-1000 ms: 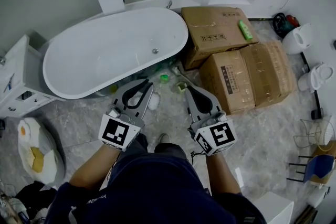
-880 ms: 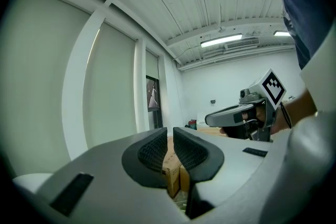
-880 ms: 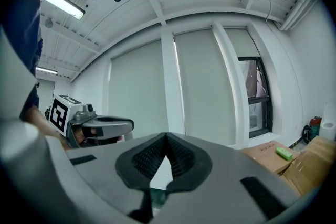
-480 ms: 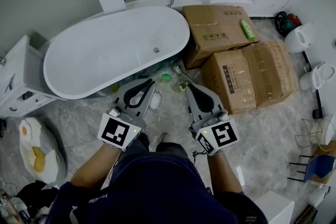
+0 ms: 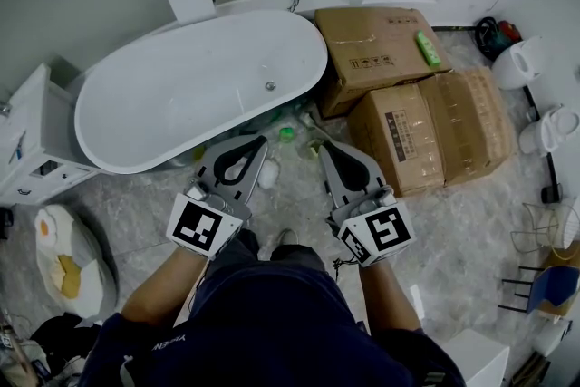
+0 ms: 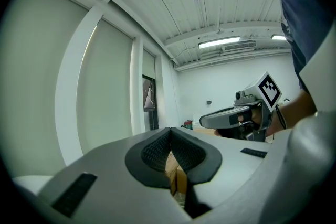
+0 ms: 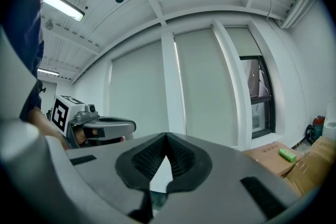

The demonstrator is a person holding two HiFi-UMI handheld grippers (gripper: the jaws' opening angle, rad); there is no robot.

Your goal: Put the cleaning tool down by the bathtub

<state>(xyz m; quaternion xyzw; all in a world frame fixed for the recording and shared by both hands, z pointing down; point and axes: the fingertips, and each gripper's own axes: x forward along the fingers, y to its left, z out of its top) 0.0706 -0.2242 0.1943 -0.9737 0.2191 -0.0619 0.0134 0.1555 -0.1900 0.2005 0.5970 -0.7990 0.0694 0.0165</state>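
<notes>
The white bathtub [image 5: 199, 86] stands at the back on a grey marble floor. A small white object [image 5: 267, 174], which looks like the cleaning tool, lies on the floor by the tub's near side, just right of my left gripper's jaws and free of them. My left gripper [image 5: 259, 143] [image 6: 170, 132] is shut with nothing between its pads. My right gripper [image 5: 323, 149] [image 7: 167, 137] hovers beside it, also shut and empty. Each gripper shows in the other's view: the right gripper [image 6: 231, 119] and the left gripper [image 7: 105, 126].
Two cardboard boxes [image 5: 376, 50] [image 5: 435, 136] stand right of the tub, with a green bottle [image 5: 425, 51] on the far one. Small green-capped items [image 5: 285, 134] sit at the tub's foot. A white cabinet [image 5: 32, 140] and a bag [image 5: 63, 258] are at the left, and white appliances [image 5: 518, 66] at the right.
The left gripper's jaws have come together. Both grippers have stayed almost where they were, and the white object lies in the same spot.
</notes>
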